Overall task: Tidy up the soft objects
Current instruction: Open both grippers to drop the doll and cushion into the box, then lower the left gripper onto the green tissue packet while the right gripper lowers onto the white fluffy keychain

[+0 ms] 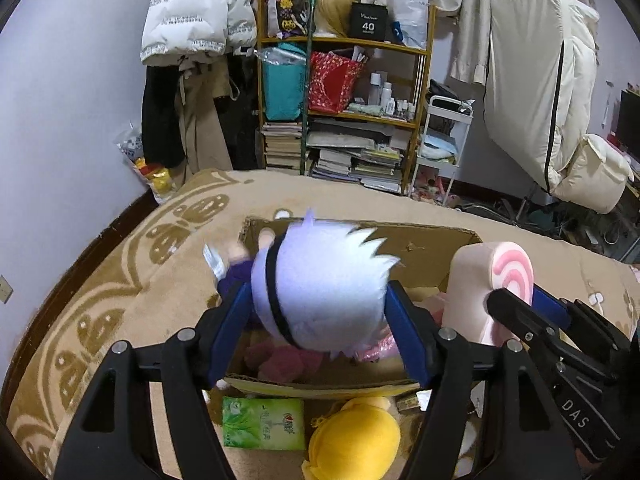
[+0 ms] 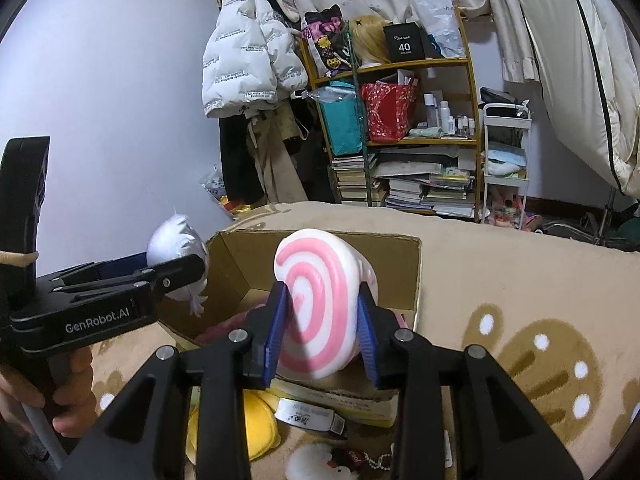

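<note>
My left gripper (image 1: 320, 312) is shut on a white-haired plush doll (image 1: 320, 280) with a black band and purple clothes, held over the open cardboard box (image 1: 436, 248). The doll also shows in the right wrist view (image 2: 176, 244). My right gripper (image 2: 322, 336) is shut on a pink-and-white swirl cushion (image 2: 320, 304), held above the box (image 2: 396, 276) near its right side. The cushion shows in the left wrist view (image 1: 488, 280). Pink soft toys (image 1: 284, 360) lie inside the box.
The box stands on a beige patterned blanket (image 1: 120, 280). In front of it lie a yellow plush (image 1: 356, 436), a green tissue pack (image 1: 264, 424) and small trinkets (image 2: 320, 464). A cluttered shelf (image 1: 344, 112), hanging coats (image 1: 196, 40) and a white cart (image 1: 440, 148) stand behind.
</note>
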Motion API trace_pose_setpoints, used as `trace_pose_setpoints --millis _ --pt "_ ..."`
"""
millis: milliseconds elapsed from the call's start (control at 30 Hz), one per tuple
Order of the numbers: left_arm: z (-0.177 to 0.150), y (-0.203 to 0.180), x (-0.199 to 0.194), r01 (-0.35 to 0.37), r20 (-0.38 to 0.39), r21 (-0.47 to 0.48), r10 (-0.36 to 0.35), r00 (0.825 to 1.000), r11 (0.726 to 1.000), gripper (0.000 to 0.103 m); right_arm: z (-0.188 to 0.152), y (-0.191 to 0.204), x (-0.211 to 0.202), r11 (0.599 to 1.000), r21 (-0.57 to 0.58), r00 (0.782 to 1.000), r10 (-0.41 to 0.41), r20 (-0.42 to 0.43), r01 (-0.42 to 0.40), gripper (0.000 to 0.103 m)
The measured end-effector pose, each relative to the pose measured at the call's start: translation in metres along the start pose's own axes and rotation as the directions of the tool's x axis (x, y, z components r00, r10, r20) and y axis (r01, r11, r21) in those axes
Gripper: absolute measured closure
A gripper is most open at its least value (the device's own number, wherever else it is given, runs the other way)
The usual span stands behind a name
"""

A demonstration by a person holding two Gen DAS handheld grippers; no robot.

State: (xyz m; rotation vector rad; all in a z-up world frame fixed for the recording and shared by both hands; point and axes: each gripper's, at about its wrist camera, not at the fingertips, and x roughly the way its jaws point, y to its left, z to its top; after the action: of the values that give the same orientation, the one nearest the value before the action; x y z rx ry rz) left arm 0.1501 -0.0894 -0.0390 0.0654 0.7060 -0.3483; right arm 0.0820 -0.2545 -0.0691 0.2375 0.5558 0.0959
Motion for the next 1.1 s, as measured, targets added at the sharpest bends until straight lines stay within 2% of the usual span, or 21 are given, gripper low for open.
trace_pose_setpoints --millis 67,200,267,333,433,467,567,633,667,733,933,1100 --pt "-0.001 0.002 0.0 0.002 -0.006 -0.017 -0.002 1.0 1.0 0.022 -0.001 0.0 0.002 1.0 0.008 1.0 0.003 -0.009 -0.003 0.064" --pt "-0.001 0.006 -0.003 -0.012 -0.008 -0.028 0.012 1.0 1.0 0.02 -0.001 0.002 0.004 1.0 -0.009 1.0 0.008 -0.024 -0.008 0.063" --pt "-0.002 0.009 -0.004 -0.009 -0.027 -0.033 0.009 1.0 0.999 0.015 -0.001 0.0 0.005 1.0 -0.007 1.0 0.007 -0.025 -0.007 0.054" --pt "-0.005 0.012 -0.006 -0.036 -0.043 -0.025 0.035 0.998 0.999 0.012 -0.001 -0.002 0.004 1.0 0.009 1.0 0.013 -0.025 -0.013 0.048" --pt "-0.009 0.013 -0.011 -0.077 -0.053 0.007 0.077 0.996 0.997 0.012 0.0 -0.005 0.001 1.0 0.029 0.999 0.01 -0.032 -0.009 0.045" --pt "-0.009 0.013 -0.012 -0.086 -0.056 0.013 0.087 0.995 0.996 0.011 0.001 -0.005 -0.001 0.999 0.035 0.999 0.009 -0.034 -0.008 0.04" --pt "-0.008 0.015 -0.018 -0.093 -0.066 0.012 0.094 0.993 0.996 0.004 0.001 -0.004 -0.009 0.999 0.035 0.999 0.009 -0.041 -0.007 0.034" --pt "-0.007 0.017 -0.022 -0.104 -0.066 0.009 0.104 0.992 0.995 0.003 0.0 0.0 -0.016 1.0 0.009 0.999 -0.001 -0.047 0.001 0.031" --pt "-0.007 0.018 -0.024 -0.11 -0.067 0.008 0.11 0.992 0.994 0.003 -0.001 0.0 -0.017 1.0 0.006 0.999 -0.003 -0.051 0.003 0.026" --pt "-0.009 0.02 -0.027 -0.117 -0.077 0.004 0.117 0.99 0.993 0.003 -0.003 0.001 -0.024 1.0 0.018 0.998 0.007 -0.063 -0.006 0.018" --pt "-0.016 0.026 -0.037 -0.128 -0.124 -0.01 0.126 0.984 0.992 0.003 -0.013 -0.001 -0.039 0.999 0.046 0.995 -0.003 -0.1 0.008 0.006" --pt "-0.022 0.033 -0.044 -0.146 -0.173 -0.033 0.139 0.975 0.989 0.003 -0.029 -0.002 -0.045 0.996 0.084 0.989 -0.007 -0.145 0.019 0.004"
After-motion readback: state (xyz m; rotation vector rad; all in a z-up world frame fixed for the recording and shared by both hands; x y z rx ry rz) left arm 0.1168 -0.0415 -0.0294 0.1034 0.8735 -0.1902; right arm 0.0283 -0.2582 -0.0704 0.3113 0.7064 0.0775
